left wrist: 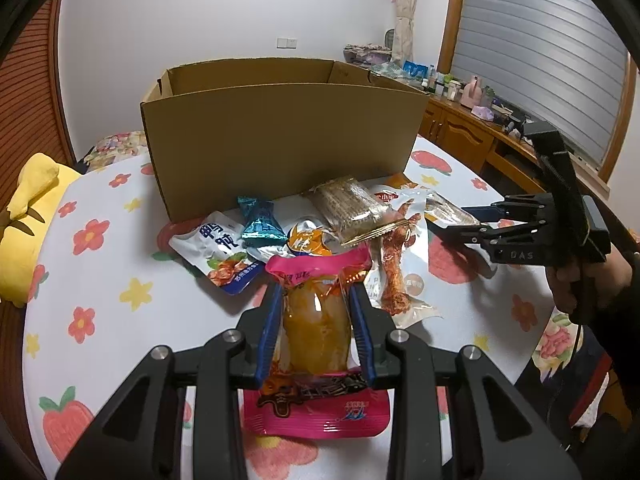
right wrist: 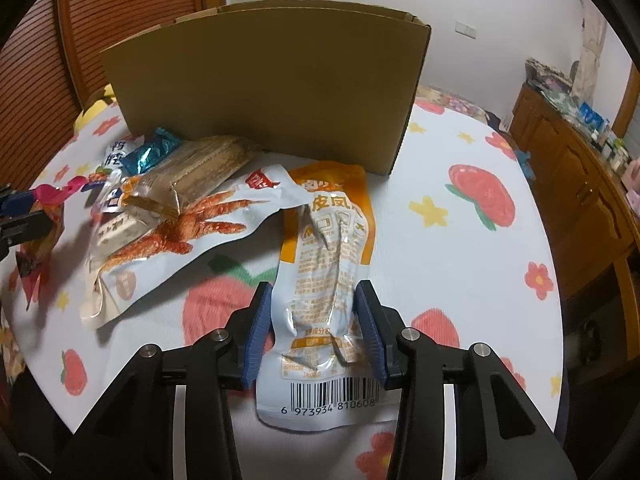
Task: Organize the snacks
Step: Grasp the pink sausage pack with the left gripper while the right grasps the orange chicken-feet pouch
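Note:
My left gripper [left wrist: 316, 304] is shut on a pink-and-orange snack pouch [left wrist: 316, 320], which it holds above the table. My right gripper [right wrist: 314, 300] is shut on a white-and-orange chicken-feet pouch [right wrist: 324, 256], barcode end toward the camera; the right gripper also shows at the right in the left wrist view [left wrist: 468, 224]. An open cardboard box [left wrist: 280, 132] stands behind the snack pile; it also shows in the right wrist view [right wrist: 272, 84]. Loose on the table lie a clear chicken-foot pack [right wrist: 188, 232], a brown wafer pack [right wrist: 200, 176], a teal candy [left wrist: 258, 224] and a white-blue pouch [left wrist: 216, 252].
The round table [left wrist: 100, 280] has a white cloth with strawberries and flowers. A yellow plush [left wrist: 28, 220] sits at the left edge. A wooden cabinet [right wrist: 580, 184] with bottles runs along the right wall. A wooden slatted door [right wrist: 100, 20] is behind the box.

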`<state>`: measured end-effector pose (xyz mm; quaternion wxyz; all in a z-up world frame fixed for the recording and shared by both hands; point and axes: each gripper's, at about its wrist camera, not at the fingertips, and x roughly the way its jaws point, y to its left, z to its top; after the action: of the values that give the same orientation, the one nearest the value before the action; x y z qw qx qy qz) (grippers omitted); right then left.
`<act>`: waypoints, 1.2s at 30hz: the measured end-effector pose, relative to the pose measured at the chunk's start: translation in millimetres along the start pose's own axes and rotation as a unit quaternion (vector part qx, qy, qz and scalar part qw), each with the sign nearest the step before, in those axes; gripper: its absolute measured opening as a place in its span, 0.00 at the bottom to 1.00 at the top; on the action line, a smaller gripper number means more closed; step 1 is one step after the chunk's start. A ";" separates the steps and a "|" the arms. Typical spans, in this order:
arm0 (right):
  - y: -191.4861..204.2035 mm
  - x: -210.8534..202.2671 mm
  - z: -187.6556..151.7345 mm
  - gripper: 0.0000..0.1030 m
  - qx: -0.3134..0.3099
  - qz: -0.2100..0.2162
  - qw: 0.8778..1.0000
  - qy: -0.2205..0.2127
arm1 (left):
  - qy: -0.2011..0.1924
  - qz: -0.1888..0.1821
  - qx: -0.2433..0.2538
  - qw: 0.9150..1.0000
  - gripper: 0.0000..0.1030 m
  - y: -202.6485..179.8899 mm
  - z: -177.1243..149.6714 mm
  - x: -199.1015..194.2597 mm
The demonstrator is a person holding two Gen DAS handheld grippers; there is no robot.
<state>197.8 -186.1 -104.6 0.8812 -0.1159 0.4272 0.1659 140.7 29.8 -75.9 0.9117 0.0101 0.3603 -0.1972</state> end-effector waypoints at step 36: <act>-14.1 -37.2 -13.0 0.37 0.025 0.022 0.999 -0.031 | 0.002 -0.001 0.003 1.000 0.31 -4.4 1.9 5.0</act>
<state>172.5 -210.8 -82.1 0.8928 -0.0793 0.4064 0.1775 143.7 23.7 -77.3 0.9106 0.0124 0.3618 -0.1994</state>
